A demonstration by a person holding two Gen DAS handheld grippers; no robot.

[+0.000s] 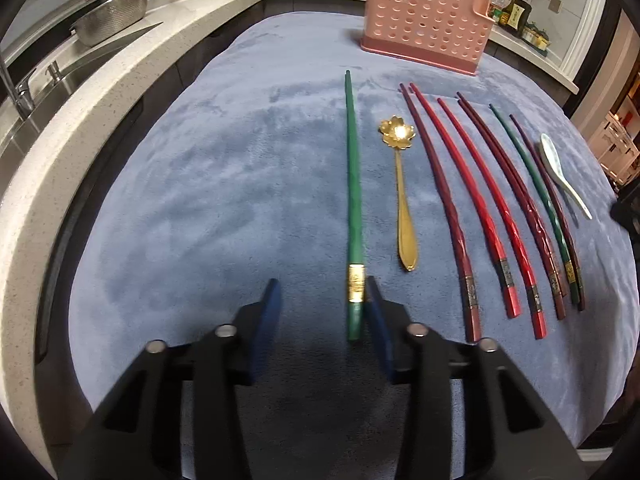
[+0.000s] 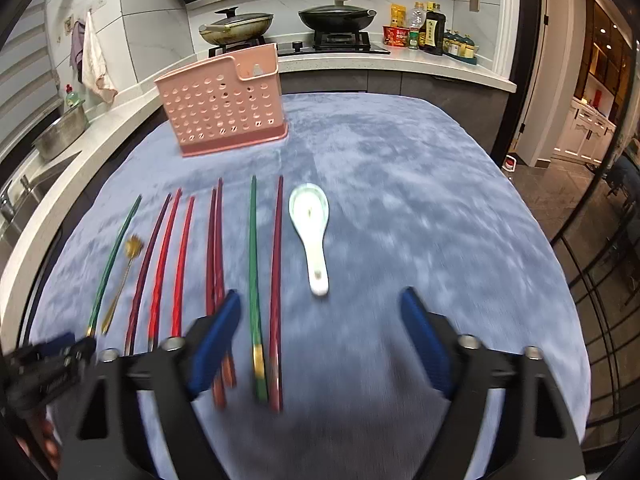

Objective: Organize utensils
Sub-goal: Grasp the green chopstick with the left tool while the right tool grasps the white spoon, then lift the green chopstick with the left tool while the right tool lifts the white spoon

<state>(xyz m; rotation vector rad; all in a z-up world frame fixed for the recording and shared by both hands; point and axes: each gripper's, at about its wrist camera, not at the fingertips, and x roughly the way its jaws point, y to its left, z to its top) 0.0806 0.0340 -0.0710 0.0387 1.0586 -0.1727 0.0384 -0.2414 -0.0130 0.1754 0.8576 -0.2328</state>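
Note:
A long green chopstick (image 1: 353,184) lies on the blue cloth (image 1: 200,200). Its gold-banded end sits between the fingers of my left gripper (image 1: 322,292), close against the right finger; the left finger stands apart, so the jaws are open. A gold flower spoon (image 1: 402,200) and several red and maroon chopsticks (image 1: 480,200) lie to its right. My right gripper (image 2: 320,298) is open low over the cloth, with a green chopstick (image 2: 253,260), a dark red chopstick (image 2: 276,260) and the handle of a white ceramic spoon (image 2: 312,236) in the gap ahead. A pink perforated holder (image 2: 224,108) stands upright at the back.
A white counter with a sink and faucet (image 1: 24,92) and a metal colander (image 1: 112,16) curves along the left. Behind the table are a stove with two pans (image 2: 336,16) and bottles (image 2: 432,28). The table's right edge drops to a tiled floor (image 2: 560,200).

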